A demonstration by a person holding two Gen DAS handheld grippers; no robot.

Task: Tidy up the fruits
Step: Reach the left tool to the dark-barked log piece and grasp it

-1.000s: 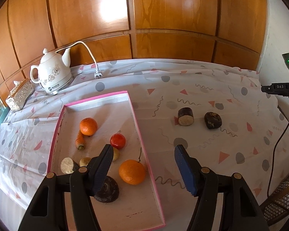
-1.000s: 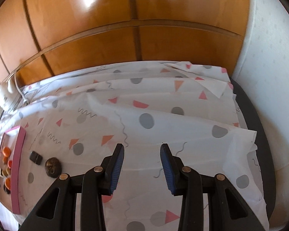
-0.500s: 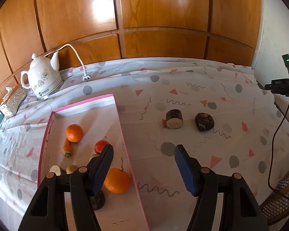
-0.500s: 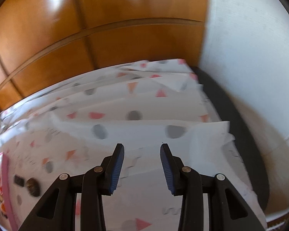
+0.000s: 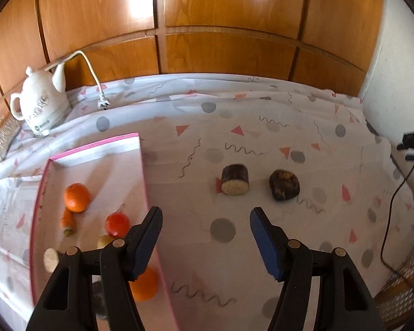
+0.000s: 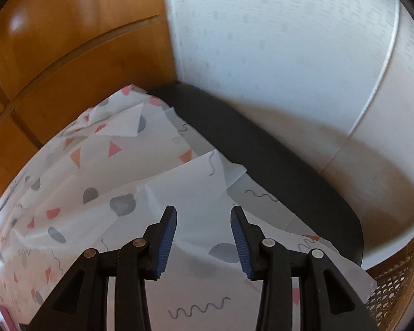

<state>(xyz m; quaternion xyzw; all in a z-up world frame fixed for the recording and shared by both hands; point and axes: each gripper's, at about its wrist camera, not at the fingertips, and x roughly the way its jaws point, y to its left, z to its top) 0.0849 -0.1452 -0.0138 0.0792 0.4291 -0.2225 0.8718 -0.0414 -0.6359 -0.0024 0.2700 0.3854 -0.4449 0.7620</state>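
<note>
left gripper (image 5: 204, 231) spread, empty, beside tray (image 5: 140, 171) | cut chunk (image 5: 234, 179) and dark lump (image 5: 284, 185) lie right of tray | look firm, light; pinch sides | right gripper (image 6: 203, 233) spread, faces wall

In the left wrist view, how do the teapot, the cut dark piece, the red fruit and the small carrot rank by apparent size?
1. white teapot
2. cut dark piece
3. red fruit
4. small carrot

The teapot stands farthest away, so its lead is safe.
</note>
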